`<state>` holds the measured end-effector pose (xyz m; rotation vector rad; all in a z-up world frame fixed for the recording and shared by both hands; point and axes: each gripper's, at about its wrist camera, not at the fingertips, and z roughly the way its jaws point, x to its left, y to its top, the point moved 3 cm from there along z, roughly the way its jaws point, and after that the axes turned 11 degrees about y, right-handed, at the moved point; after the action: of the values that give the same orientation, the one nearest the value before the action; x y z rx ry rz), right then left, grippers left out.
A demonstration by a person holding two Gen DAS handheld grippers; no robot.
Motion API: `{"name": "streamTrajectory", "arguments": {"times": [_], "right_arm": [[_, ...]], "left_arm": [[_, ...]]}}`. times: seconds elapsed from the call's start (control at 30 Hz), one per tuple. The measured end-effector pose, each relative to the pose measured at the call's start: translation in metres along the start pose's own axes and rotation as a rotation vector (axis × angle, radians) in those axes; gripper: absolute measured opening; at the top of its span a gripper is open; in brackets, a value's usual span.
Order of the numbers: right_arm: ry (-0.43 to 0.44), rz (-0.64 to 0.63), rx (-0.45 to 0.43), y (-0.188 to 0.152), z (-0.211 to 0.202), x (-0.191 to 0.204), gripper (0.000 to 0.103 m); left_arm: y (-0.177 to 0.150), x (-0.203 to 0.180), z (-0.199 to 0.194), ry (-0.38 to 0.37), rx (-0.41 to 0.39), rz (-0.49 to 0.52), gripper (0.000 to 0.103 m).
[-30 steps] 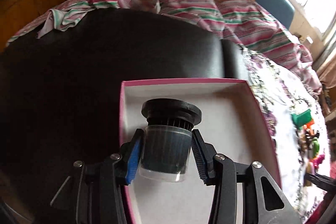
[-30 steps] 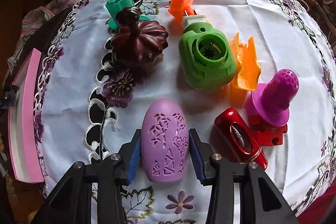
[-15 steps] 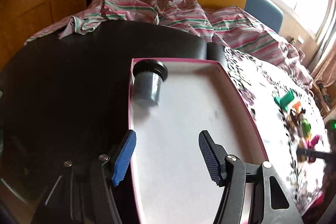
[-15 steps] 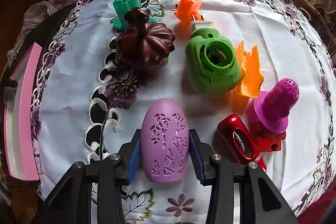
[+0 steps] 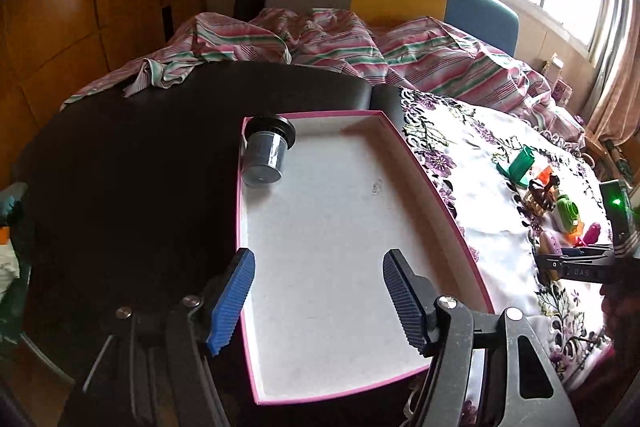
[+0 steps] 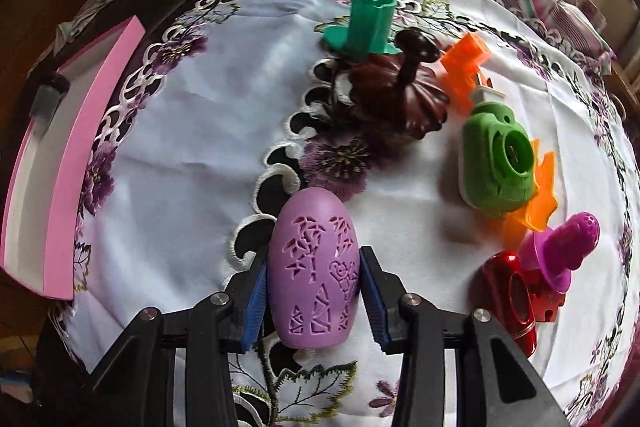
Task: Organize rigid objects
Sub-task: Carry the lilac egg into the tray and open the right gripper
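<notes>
A pink-walled box [image 5: 436,195] with a white floor lies on a dark table. A dark cylinder with a black ribbed cap [image 5: 265,155] lies in its far left corner. My left gripper [image 5: 316,291] hovers over the box's near half, jaws still opening, nothing between them. In the right wrist view my right gripper [image 6: 314,291] is shut on a lilac egg-shaped piece [image 6: 314,267] with cut-out patterns, held over the embroidered white cloth [image 6: 192,131]. The pink box [image 6: 68,167] shows at the left edge there.
On the cloth lie a teal piece [image 6: 368,23], a brown pumpkin-shaped lid [image 6: 400,95], orange pieces [image 6: 466,63], a green punch [image 6: 496,163], a magenta piece [image 6: 568,247] and a red one [image 6: 512,295]. Striped bedding [image 5: 360,51] lies beyond the table.
My left gripper let go of the dark cylinder in the box's far corner, opened and drew back toward the near side. My right gripper, still holding the lilac egg, shifted left and rolled.
</notes>
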<state>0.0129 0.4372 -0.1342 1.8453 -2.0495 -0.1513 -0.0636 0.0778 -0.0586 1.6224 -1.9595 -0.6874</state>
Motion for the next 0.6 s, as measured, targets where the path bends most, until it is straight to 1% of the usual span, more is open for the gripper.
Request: {"name": "streamTrajectory", "arguments": {"times": [0.1, 0.13, 0.17, 0.27, 0.37, 0.43, 0.6], "right_arm": [[-0.019, -0.023, -0.001, -0.006, 0.001, 0.006, 0.043], [-0.024, -0.025, -0.001, 0.0, 0.01, 0.015, 0.042], [-0.029, -0.026, -0.001, 0.0, 0.009, 0.016, 0.042], [-0.038, -0.007, -0.001, -0.001, 0.006, 0.018, 0.042], [-0.011, 0.009, -0.028, -0.002, 0.001, 0.03, 0.042], [0.006, 0.001, -0.055, 0.007, 0.001, 0.049, 0.042], [0.049, -0.033, -0.1, 0.035, 0.006, 0.077, 0.042]], "left_arm": [[-0.002, 0.002, -0.002, 0.009, 0.006, -0.004, 0.068], [-0.002, 0.003, -0.003, 0.004, 0.008, -0.009, 0.067], [-0.002, 0.004, -0.004, -0.007, 0.007, -0.012, 0.067], [-0.003, 0.005, -0.006, -0.005, 0.002, -0.011, 0.067], [-0.004, 0.01, -0.006, -0.013, 0.007, -0.025, 0.067], [-0.006, 0.012, -0.005, -0.009, 0.013, -0.026, 0.067], [-0.009, 0.017, -0.002, -0.004, 0.029, -0.043, 0.069]]}}
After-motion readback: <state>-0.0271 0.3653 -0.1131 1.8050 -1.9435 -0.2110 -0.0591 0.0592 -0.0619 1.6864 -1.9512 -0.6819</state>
